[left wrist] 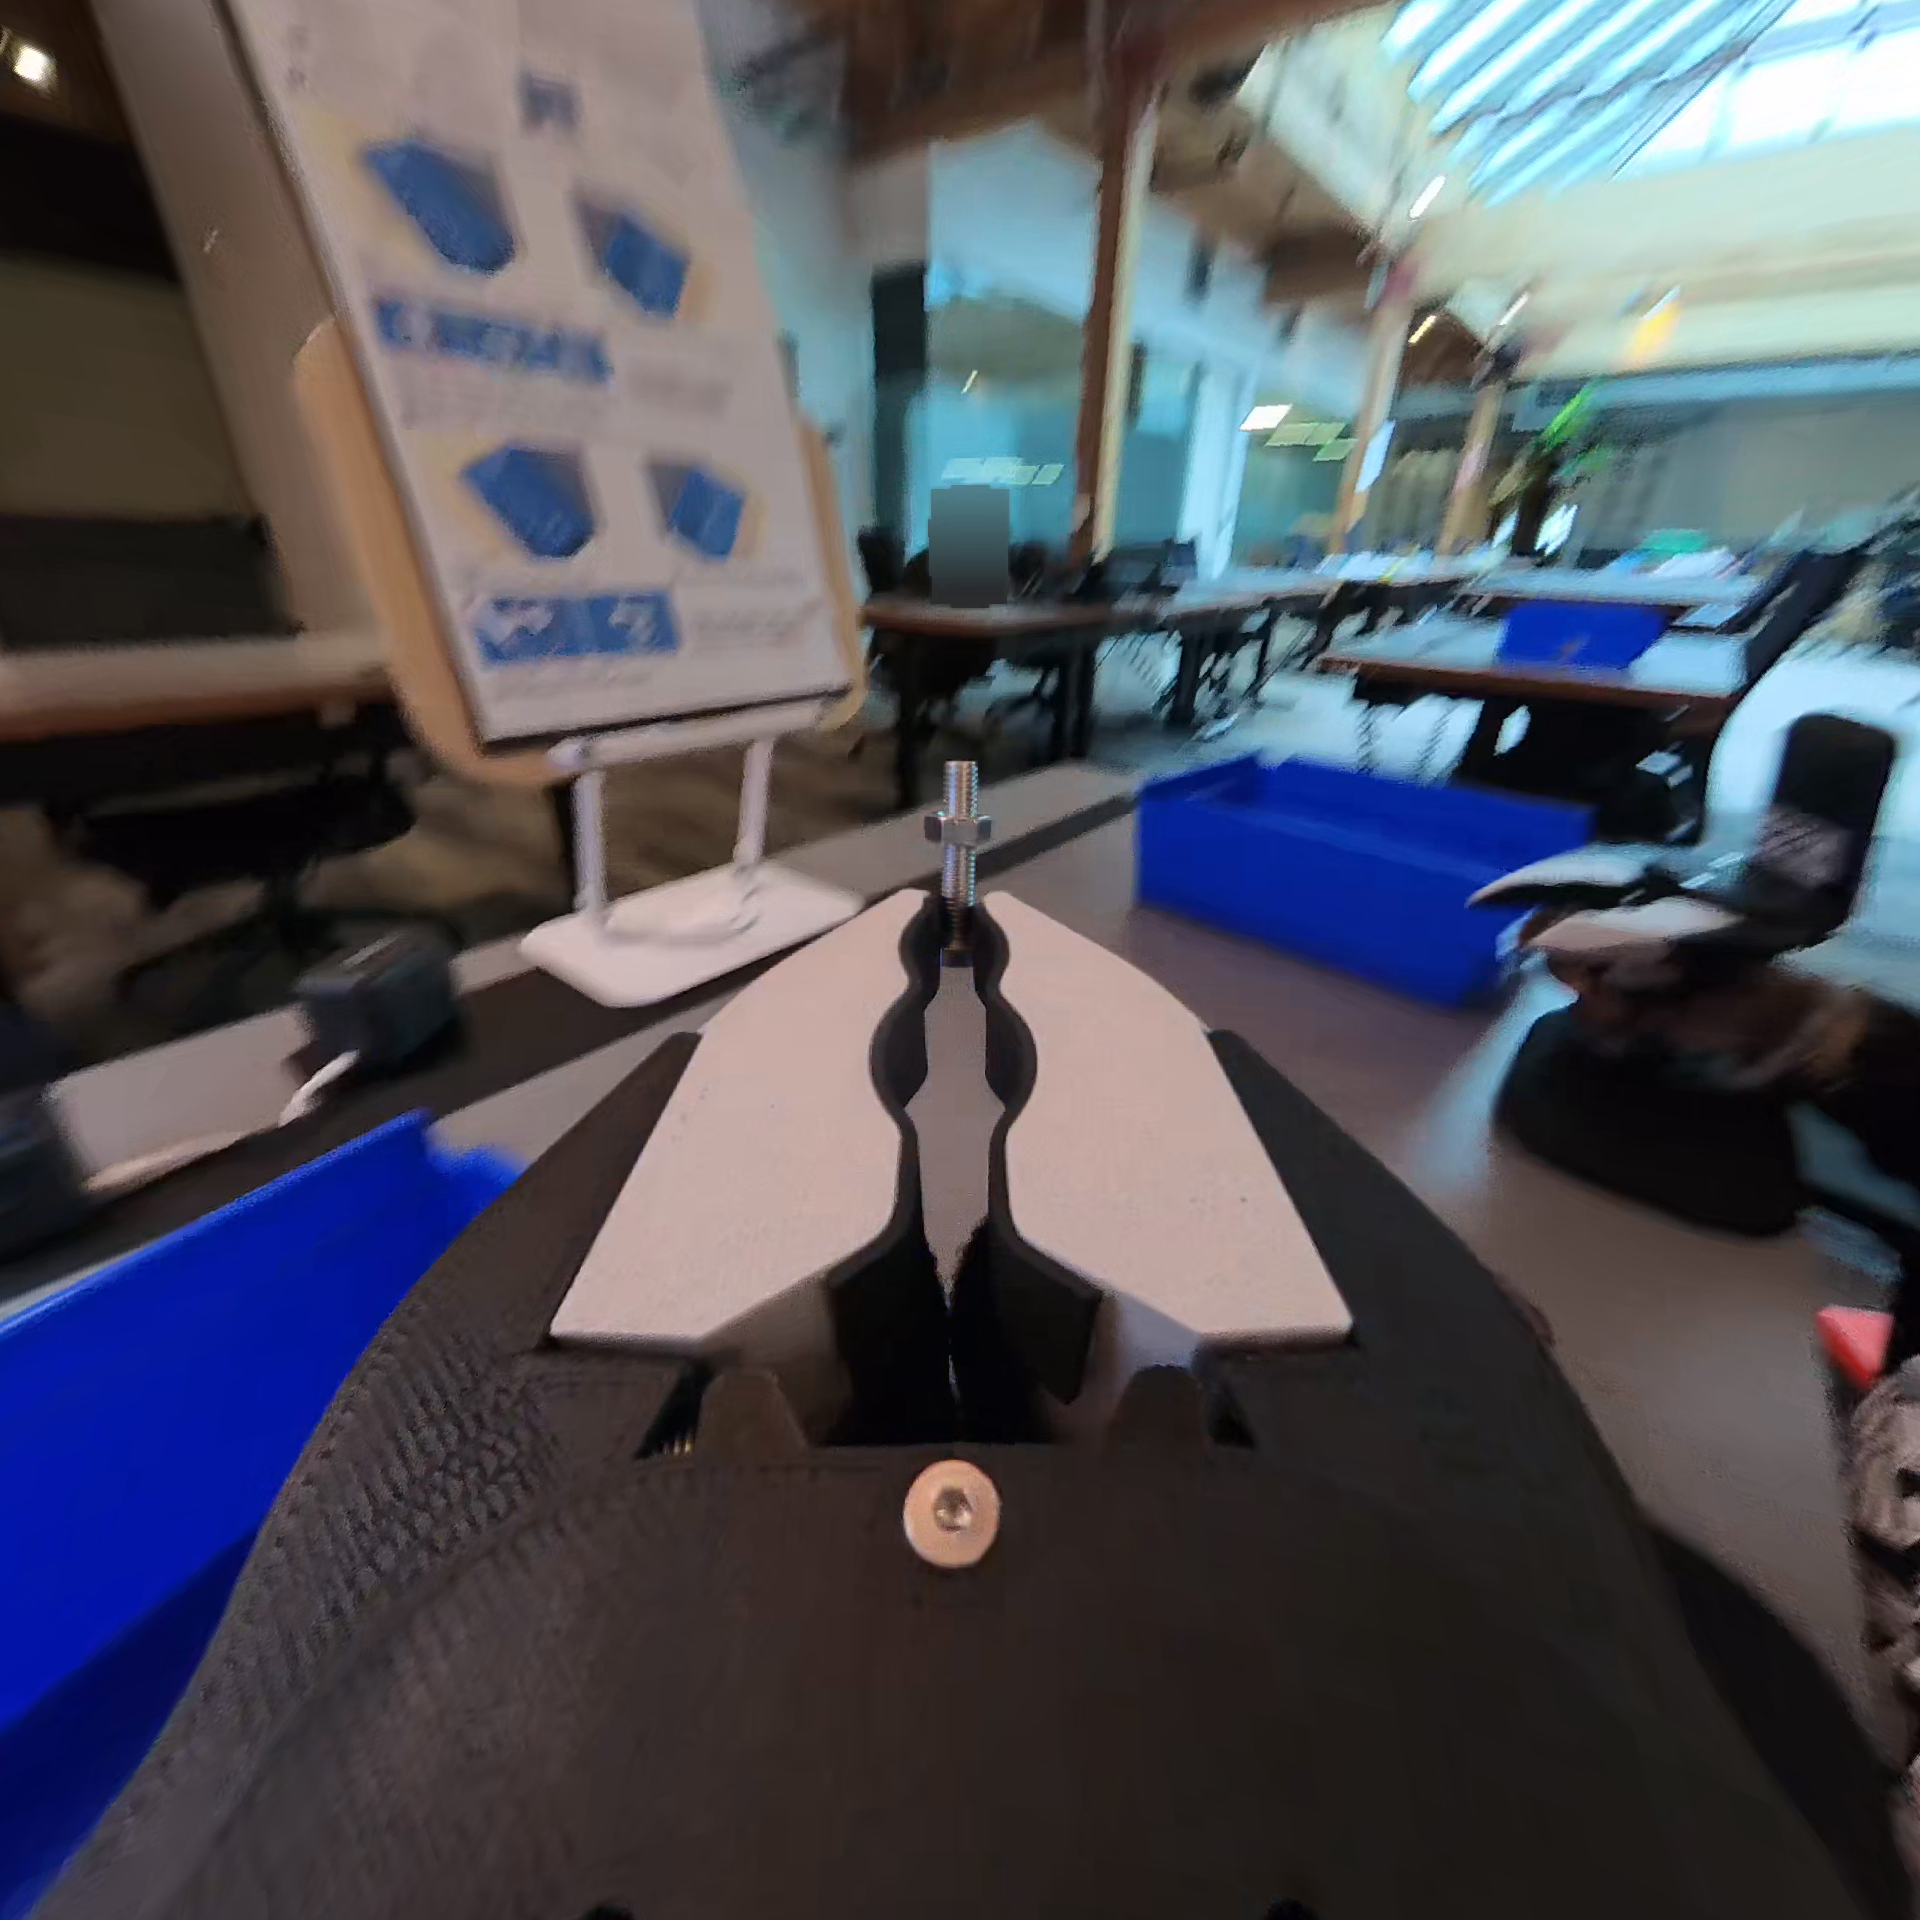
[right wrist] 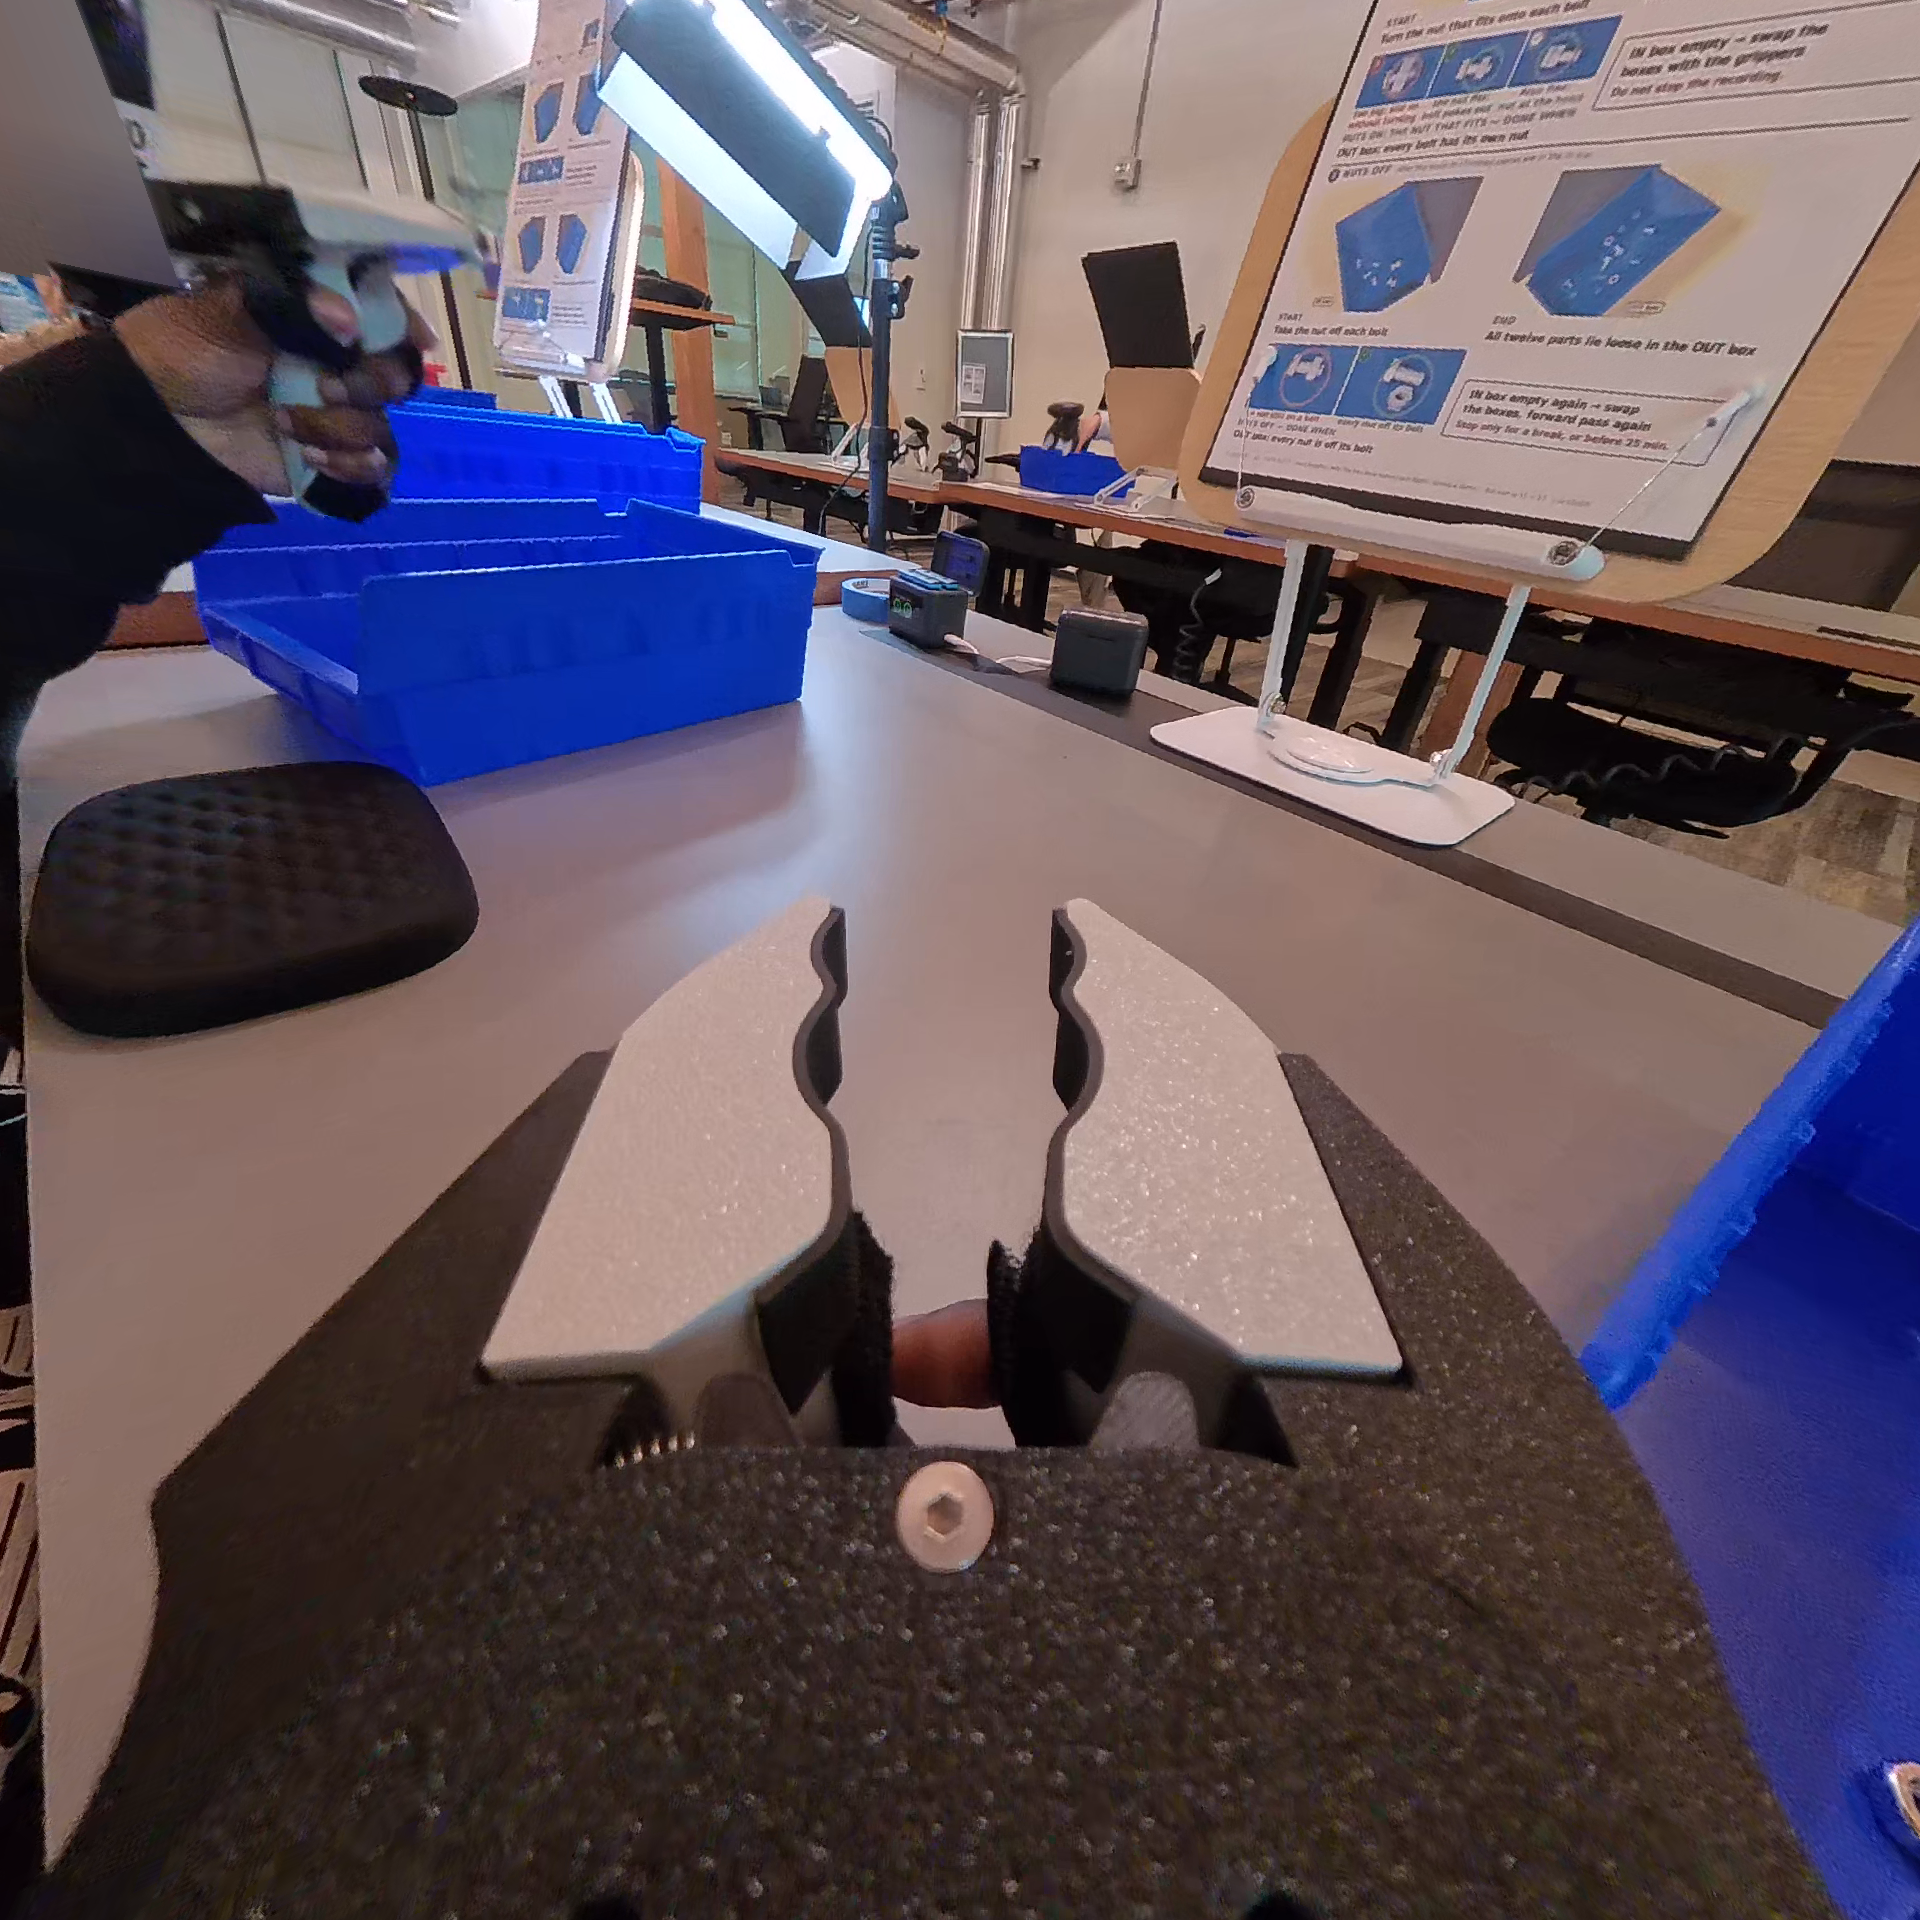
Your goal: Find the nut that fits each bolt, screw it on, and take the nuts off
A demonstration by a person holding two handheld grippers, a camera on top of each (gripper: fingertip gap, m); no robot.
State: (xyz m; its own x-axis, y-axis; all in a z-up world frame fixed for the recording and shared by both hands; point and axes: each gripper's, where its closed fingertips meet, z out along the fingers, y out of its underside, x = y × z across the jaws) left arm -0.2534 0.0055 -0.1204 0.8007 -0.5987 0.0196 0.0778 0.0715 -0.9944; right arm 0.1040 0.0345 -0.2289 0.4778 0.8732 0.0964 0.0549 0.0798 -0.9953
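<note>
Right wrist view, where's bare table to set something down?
Bare grey table runs ahead of the open right gripper, between the black pad and the white stand base. The blue bin crowds the far left.

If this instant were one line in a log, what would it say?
left gripper: shut on bolt, upright | nut: threaded on bolt | right gripper: open, empty, above table

left wrist: low over table [left wrist: 1299,1039], faces hall | right wrist: faces instruction board [right wrist: 1538,260] | shared: board, table
</note>
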